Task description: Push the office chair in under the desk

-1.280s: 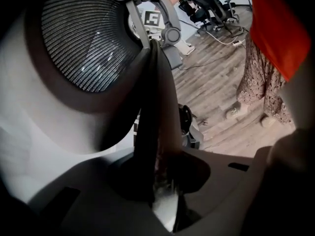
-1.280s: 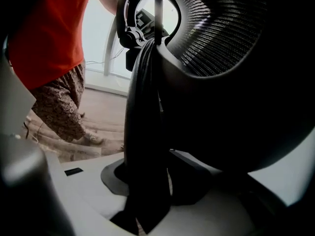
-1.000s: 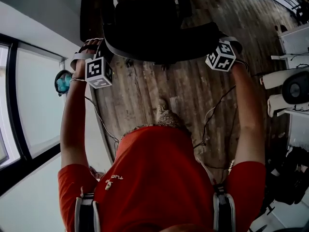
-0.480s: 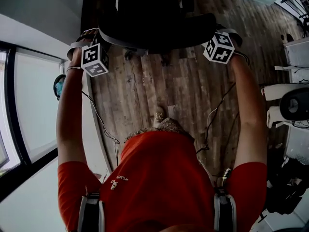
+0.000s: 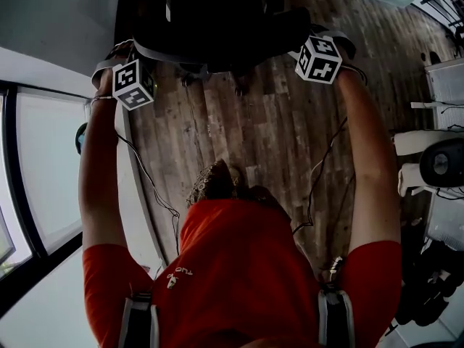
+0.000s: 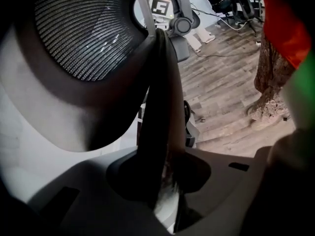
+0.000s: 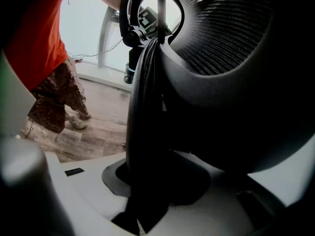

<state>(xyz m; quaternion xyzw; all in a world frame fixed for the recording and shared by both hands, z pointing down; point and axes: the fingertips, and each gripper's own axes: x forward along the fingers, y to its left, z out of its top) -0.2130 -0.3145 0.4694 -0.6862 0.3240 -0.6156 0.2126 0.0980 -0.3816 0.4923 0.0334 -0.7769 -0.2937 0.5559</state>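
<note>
Left gripper is clamped on the left edge of the chair back. The dark rim runs down between my jaws, and they press on it from both sides. Right gripper grips the opposite edge the same way, with the rim wedged between its jaws and the mesh curving off to the side. From my head view the chair stands on the wood floor straight ahead of me, at the top of the picture, with its back towards me. Both my arms are stretched out to it, one at each side of the back. Two casters show under the near edge of the back. A window runs along my left.
</note>
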